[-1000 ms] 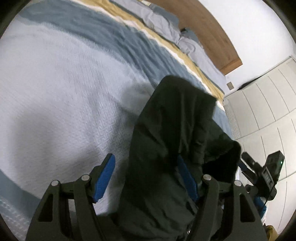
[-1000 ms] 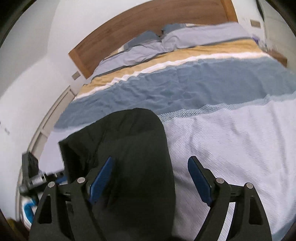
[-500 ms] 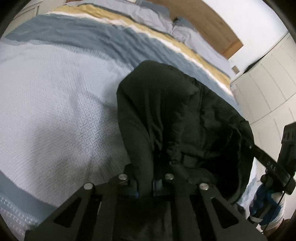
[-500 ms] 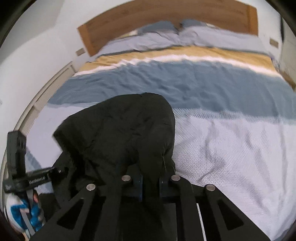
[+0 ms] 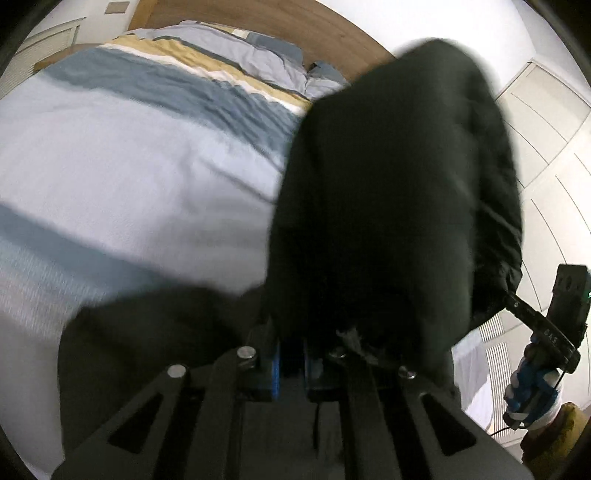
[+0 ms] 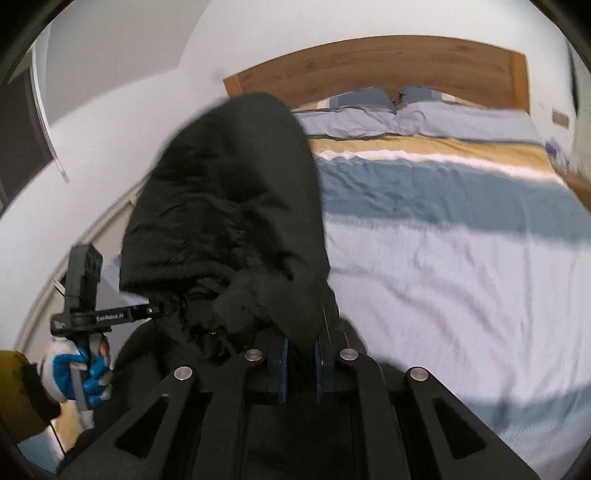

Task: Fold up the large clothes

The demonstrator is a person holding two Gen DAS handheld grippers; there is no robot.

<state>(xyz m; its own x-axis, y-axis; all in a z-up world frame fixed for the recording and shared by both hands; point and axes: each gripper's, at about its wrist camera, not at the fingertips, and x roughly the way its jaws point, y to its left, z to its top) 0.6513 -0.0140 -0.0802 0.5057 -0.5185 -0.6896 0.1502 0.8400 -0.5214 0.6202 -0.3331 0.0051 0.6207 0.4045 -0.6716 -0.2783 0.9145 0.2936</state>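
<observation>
Two grippers, left gripper and right gripper, clamp one black garment.

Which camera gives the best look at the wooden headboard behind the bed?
The right wrist view: the headboard runs nearly whole across the top, above the pillows. In the left wrist view only a strip of the headboard shows, partly hidden by the black coat.
</observation>
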